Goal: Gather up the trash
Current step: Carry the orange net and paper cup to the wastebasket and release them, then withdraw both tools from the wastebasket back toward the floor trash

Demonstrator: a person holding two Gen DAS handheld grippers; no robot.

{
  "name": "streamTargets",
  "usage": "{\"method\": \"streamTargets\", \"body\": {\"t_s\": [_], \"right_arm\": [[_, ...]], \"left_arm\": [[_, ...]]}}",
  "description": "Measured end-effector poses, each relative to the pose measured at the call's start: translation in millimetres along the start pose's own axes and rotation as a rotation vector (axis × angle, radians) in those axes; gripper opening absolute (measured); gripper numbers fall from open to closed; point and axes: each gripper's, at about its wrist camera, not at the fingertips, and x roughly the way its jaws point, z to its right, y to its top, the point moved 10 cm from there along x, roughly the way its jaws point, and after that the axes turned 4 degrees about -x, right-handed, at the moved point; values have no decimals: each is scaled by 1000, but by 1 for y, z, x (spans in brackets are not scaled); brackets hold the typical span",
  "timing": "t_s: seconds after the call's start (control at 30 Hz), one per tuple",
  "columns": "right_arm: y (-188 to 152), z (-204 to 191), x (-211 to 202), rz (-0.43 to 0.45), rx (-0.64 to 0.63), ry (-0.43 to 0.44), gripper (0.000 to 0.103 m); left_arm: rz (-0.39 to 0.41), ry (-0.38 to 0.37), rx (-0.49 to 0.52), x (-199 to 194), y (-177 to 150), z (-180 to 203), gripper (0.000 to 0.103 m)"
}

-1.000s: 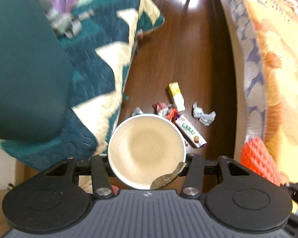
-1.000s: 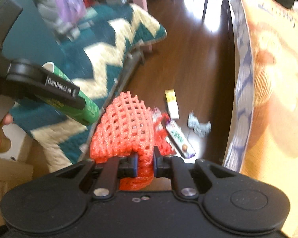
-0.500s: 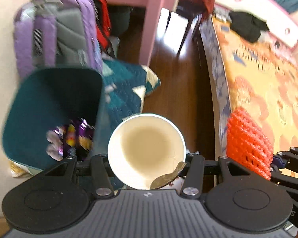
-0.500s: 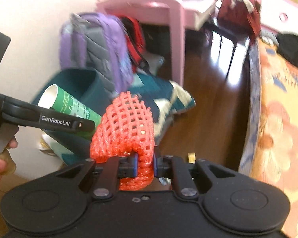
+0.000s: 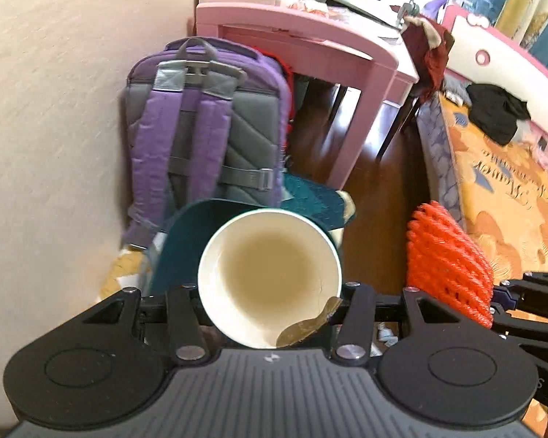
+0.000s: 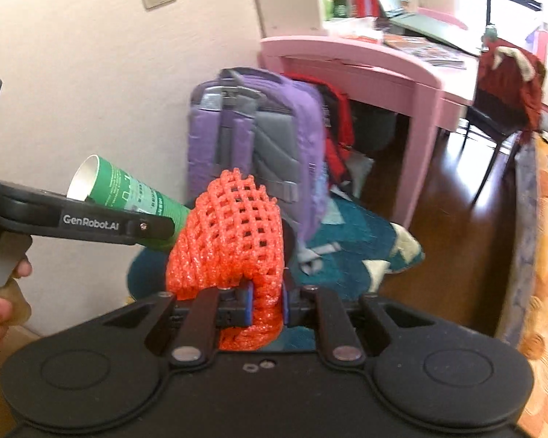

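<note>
My left gripper (image 5: 270, 288) is shut on a paper cup (image 5: 268, 279), white inside and green outside; the cup (image 6: 128, 191) also shows in the right wrist view, tilted up to the left. My right gripper (image 6: 266, 303) is shut on a wad of orange-red foam net (image 6: 233, 241), also visible at the right of the left wrist view (image 5: 447, 261). A dark teal trash bin (image 5: 186, 241) stands just beyond the cup, mostly hidden behind it. The two grippers are side by side above the bin.
A purple and grey backpack (image 5: 201, 127) leans on the wall behind the bin. A pink desk (image 5: 310, 43) stands further back. A teal patterned rug (image 6: 354, 244) lies on the dark wood floor. A bed with an orange cover (image 5: 511, 189) runs along the right.
Both grippers have swung up from the floor litter toward the wall. The bin, seen open with wrappers inside half a second ago, now sits mostly hidden under the cup. Both grips are unchanged.
</note>
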Motion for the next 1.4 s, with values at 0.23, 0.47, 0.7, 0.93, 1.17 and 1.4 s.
{"method": "streamTargets", "body": {"t_s": [0.23, 0.47, 0.7, 0.93, 1.17, 1.4], "right_arm": [[-1, -35, 73, -135, -18, 30, 14], [-30, -44, 132, -289, -72, -15, 15], [-54, -55, 161, -391, -162, -51, 19], [-68, -59, 170, -436, -222, -97, 23], [-66, -61, 169, -425, -247, -123, 26], [-63, -65, 159, -399, -228, -103, 46]], "left_arm": [[-65, 90, 31, 51, 1, -51, 48], [-182, 99, 49, 105, -21, -65, 48], [-270, 113, 141, 136, -47, -58, 48], [-322, 120, 165, 153, -59, -55, 49], [-339, 125, 159, 154, -65, -59, 49], [-308, 101, 142, 142, -60, -64, 64]]}}
